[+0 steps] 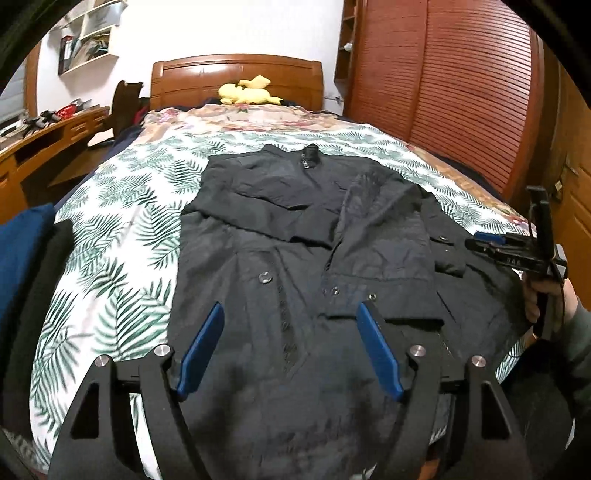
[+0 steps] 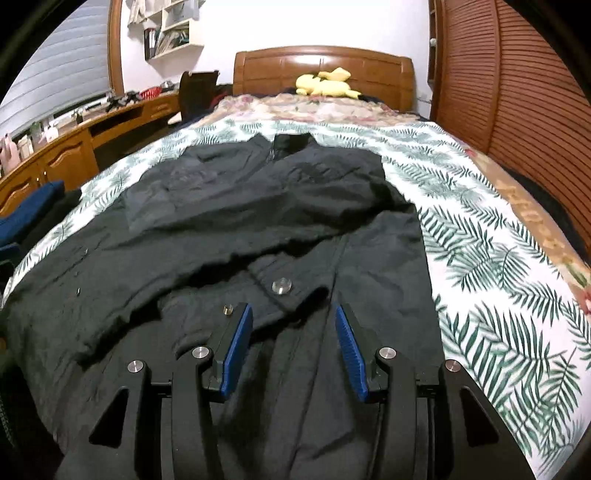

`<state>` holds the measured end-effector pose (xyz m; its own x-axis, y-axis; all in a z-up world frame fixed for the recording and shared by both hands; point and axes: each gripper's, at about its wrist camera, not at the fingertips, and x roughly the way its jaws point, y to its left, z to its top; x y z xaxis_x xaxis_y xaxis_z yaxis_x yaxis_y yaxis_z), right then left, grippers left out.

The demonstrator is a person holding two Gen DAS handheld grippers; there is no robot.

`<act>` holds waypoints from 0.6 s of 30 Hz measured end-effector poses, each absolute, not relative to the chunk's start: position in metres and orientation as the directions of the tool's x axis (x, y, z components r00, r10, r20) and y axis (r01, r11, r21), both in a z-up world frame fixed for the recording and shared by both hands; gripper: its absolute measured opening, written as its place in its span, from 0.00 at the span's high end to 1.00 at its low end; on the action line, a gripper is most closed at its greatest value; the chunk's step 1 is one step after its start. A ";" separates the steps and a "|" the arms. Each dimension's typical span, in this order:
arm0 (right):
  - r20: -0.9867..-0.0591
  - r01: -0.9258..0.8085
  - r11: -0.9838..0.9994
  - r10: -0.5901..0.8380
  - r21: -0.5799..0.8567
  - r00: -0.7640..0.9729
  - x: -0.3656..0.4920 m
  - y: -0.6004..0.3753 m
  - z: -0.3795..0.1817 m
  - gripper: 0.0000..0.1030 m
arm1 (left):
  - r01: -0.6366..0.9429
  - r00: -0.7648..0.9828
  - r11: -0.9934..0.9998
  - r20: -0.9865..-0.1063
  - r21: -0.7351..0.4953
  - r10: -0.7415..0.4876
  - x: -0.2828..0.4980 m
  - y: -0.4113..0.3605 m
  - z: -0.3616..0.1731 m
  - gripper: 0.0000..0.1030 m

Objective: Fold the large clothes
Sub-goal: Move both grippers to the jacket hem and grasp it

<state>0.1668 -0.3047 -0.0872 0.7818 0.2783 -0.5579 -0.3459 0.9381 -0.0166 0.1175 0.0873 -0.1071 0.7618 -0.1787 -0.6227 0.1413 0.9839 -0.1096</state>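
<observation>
At my far left a wooden desk (image 2: 110, 122) runs along the wall, cluttered with small items I can't make out, and a wall shelf (image 2: 173, 33) above it holds books. A blue cushion (image 1: 22, 258) sits at the bed's left edge. The bed (image 1: 122, 236) carries a leaf-print sheet, and on it lies the black jacket (image 1: 295, 240), spread flat with its collar toward the headboard (image 1: 236, 79) and both sleeves folded across its chest. My left gripper (image 1: 291, 325) hovers above the jacket's lower front, jaws wide apart, nothing between them. My right gripper (image 2: 293, 325) hangs over the jacket's right side near a snap button (image 2: 282, 285), jaws partly open, no cloth between the pads. A yellow plush toy (image 1: 247, 92) rests by the headboard. To the right stands a slatted wooden wardrobe (image 1: 461, 74). Writing along the bedding's right edge (image 2: 539, 221) is too blurred to read.
</observation>
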 end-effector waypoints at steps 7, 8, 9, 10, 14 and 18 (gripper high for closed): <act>-0.557 -0.361 0.932 0.285 -0.029 0.780 0.132 -0.324 -0.089 0.52 | 0.105 0.775 0.990 -0.616 -0.098 -0.143 0.093 0.099 -0.105 0.39; -0.561 -0.357 0.933 0.278 -0.034 0.780 0.126 -0.329 -0.089 0.49 | 0.099 0.775 0.991 -0.618 -0.093 -0.135 0.090 0.100 -0.105 0.42; -0.561 -0.355 0.934 0.276 -0.034 0.780 0.122 -0.334 -0.088 0.43 | 0.096 0.774 0.991 -0.620 -0.090 -0.131 0.088 0.101 -0.105 0.46; -0.563 -0.350 0.936 0.272 -0.034 0.781 0.117 -0.340 -0.087 0.39 | 0.096 0.773 0.991 -0.621 -0.091 -0.131 0.086 0.103 -0.106 0.50; -0.593 -0.321 0.946 0.238 -0.036 0.769 0.103 -0.364 -0.089 0.38 | 0.072 0.768 0.996 -0.635 -0.045 -0.084 0.079 0.107 -0.111 0.52; -0.634 -0.292 0.955 0.197 -0.048 0.748 0.098 -0.382 -0.096 0.38 | 0.036 0.756 0.998 -0.652 -0.058 -0.065 0.075 0.119 -0.121 0.52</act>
